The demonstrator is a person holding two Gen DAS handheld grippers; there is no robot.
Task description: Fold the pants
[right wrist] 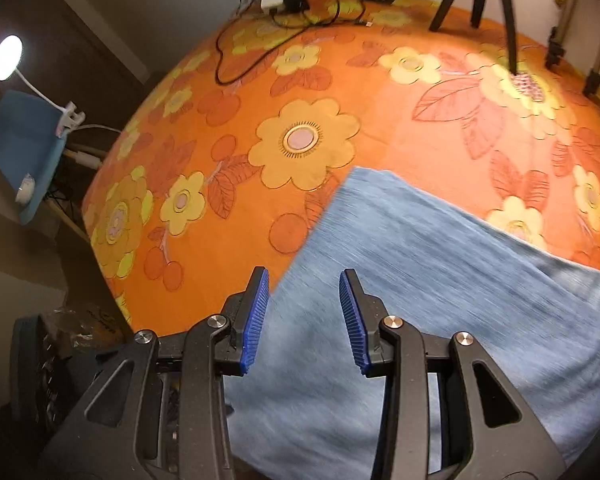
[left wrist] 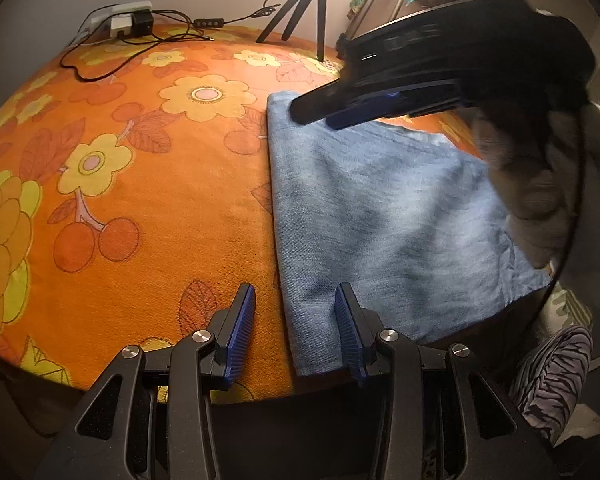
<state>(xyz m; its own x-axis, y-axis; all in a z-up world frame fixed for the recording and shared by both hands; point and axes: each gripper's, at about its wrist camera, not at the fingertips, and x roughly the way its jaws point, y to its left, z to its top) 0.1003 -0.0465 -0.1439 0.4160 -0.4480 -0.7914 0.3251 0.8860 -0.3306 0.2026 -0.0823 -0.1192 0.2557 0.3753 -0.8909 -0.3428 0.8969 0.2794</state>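
**Folded pants on the flowered bench, both grippers spread**

No container shows in either view; the things lie straight on the orange flowered cloth (left wrist: 140, 208) that covers the bench.

The pants (left wrist: 380, 216) are pale blue denim, folded into a flat, roughly rectangular stack with a straight left edge. They lie on the right part of the bench, and their near end reaches its front edge. From the right wrist view the fabric is streaked with motion blur, so seams and pockets cannot be made out, and the lower part runs out of the frame.

The left gripper (left wrist: 295, 312) is spread wide with nothing between its blue pads; it hovers at the near left corner of the pants, one finger over the cloth and one over the denim. The right gripper (right wrist: 304, 308) is also spread and empty, above the pants' left edge. In the left view the right gripper appears dark and blurred over the far end of the pants, with the hand behind it unclear.

At the far edge stand a black tripod (left wrist: 300, 12) and a power strip (left wrist: 120, 20) with tangled cables. A lit lamp (right wrist: 7, 58) shows beyond the bench at left.
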